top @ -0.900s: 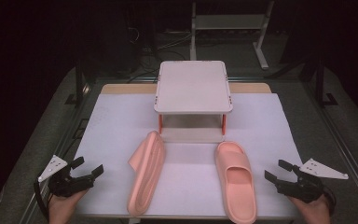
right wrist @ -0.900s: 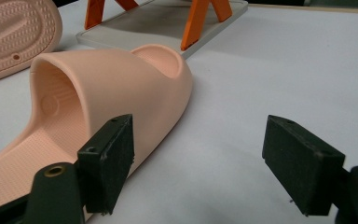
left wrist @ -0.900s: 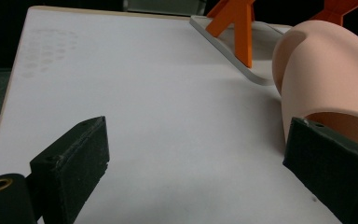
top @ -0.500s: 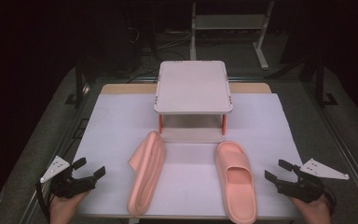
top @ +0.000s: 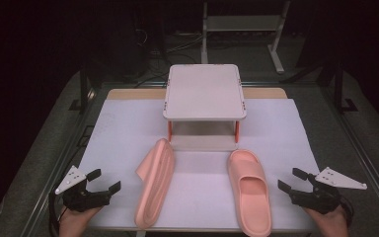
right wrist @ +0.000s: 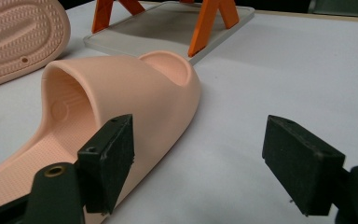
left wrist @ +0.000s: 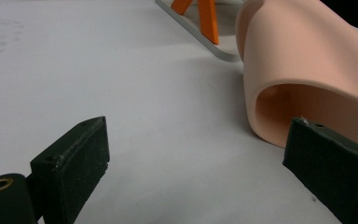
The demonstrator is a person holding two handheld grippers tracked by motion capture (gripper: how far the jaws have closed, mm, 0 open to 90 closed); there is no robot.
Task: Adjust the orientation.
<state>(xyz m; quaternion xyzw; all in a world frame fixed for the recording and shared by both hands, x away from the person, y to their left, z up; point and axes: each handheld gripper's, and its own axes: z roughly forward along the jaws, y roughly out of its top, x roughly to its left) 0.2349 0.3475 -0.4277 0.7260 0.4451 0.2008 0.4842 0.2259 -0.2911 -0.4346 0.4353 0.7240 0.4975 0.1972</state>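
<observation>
Landmark: a small white rack [top: 205, 94] with orange legs stands at the middle of a table [top: 286, 128] covered in white; every place below is given from it.
Writing: no brand, label or lettering can be read on anything.
Left gripper [top: 103, 181]: near-left of the rack, at the table's near-left corner, held low in the person's left hand [top: 74, 222] (a grey three-cornered plate on top); its jaws stand wide apart, empty, aimed toward the nearer slipper.
Left slipper [top: 154, 181]: just in front of the rack and slightly left, tipped up on its side, its toe end close to the rack's bottom shelf; plain salmon-pink foam, with a dimpled sole that shows in the right gripper view.
Right slipper [top: 250, 190]: in front of the rack and slightly right, flat on its sole, smooth wide strap, open toe pointing toward the rack.
Right gripper [top: 292, 180]: near-right of the rack, held low in the right hand [top: 333, 224], jaws spread wide with nothing between them; just beside the right slipper, not touching.
</observation>
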